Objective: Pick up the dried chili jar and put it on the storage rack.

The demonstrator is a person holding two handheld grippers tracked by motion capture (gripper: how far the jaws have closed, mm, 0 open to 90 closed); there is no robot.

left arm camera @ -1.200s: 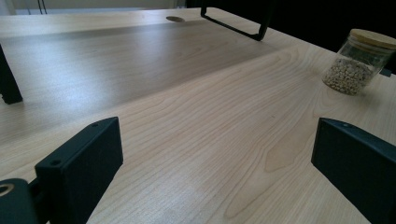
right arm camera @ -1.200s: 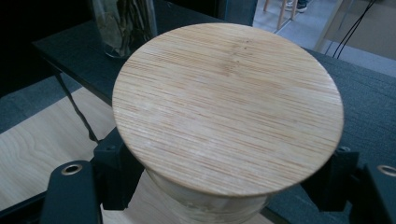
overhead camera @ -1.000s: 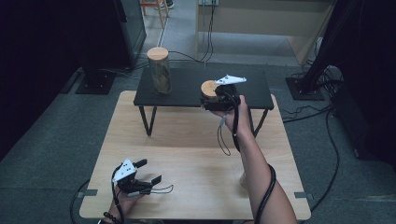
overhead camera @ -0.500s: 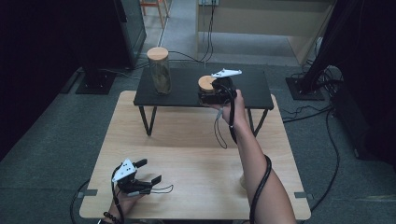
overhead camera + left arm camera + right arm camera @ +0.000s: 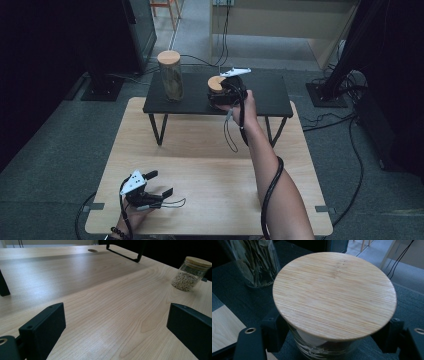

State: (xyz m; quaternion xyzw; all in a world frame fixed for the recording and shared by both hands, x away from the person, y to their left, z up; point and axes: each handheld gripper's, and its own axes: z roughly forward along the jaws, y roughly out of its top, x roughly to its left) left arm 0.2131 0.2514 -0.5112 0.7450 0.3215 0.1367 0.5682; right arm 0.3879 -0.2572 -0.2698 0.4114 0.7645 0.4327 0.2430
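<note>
- Right gripper (image 5: 216, 95) is clamped on a short glass jar (image 5: 322, 345) with a round bamboo lid (image 5: 334, 293). Jaws sit on either side of the glass just under the lid, pads pressed on the wall.
- Grip below the lid makes sense: the lid overhangs the glass, so it acts as a stop if the jar slips down.
- The jar is over the black raised shelf (image 5: 270, 92), near its middle. Can't tell if the base touches the shelf or hangs just above it.
- A tall jar (image 5: 170, 75) with dried leaves stands upright on the shelf's left part, apart from the held jar. Looks like the shelf is the storage spot and jars get lined up there.
- My read: placement step, jar being positioned beside the tall one. Needs to be set down level with a gap kept to the tall jar, then released.
- Left gripper (image 5: 159, 184) rests low on the wooden table (image 5: 200, 165), near the front edge, jaws spread, nothing between them. Parked out of the way.
- Left gripper view has a third jar (image 5: 190, 275), filled with pale beans, standing on the table ahead and to the right. Likely the next one to handle.
- Risk: glass is smooth, lid may just sit loose; tilting could drop it.
</note>
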